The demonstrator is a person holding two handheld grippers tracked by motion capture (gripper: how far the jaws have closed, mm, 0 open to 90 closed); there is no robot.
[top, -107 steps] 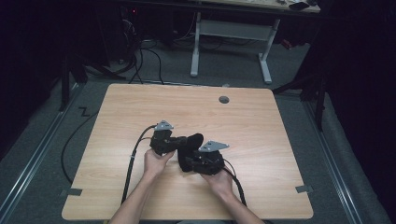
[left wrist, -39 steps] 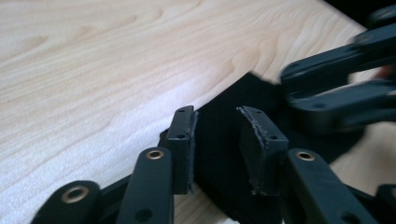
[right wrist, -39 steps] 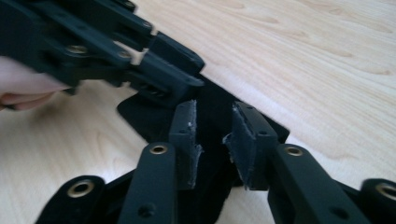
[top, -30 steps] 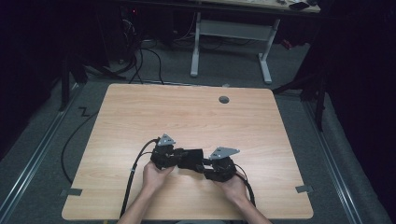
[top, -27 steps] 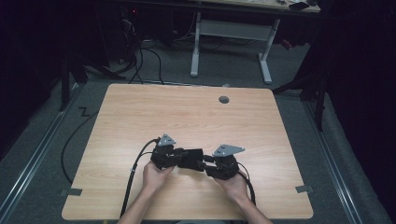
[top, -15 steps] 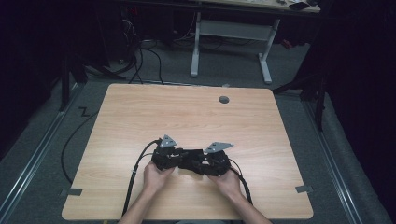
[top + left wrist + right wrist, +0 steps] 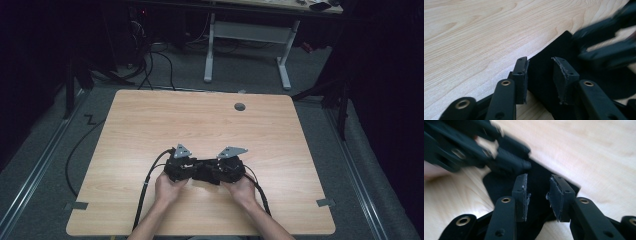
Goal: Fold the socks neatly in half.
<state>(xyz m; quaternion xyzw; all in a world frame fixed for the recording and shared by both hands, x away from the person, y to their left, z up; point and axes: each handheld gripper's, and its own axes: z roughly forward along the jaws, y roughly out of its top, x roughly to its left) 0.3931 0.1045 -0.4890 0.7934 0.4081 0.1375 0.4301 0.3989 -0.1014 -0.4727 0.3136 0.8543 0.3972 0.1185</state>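
Black cloth (image 7: 204, 172) flat on wooden table (image 7: 150, 125), near front edge, between both grippers. Left gripper (image 7: 540, 75): jaws parted, just opening, cloth edge in the gap, pads not pressing. Right gripper (image 7: 537, 195): jaws parted, just closing, cloth in the gap, no visible clamping. Grippers nearly tip to tip.

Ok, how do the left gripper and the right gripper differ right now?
In the high view the left gripper meets the black cloth from the left, and the right gripper meets it from the right. The left gripper's fingers have just been opening, the right gripper's closing. The right gripper's pads look more frayed. Both are open, with the cloth between their fingers, unpressed.
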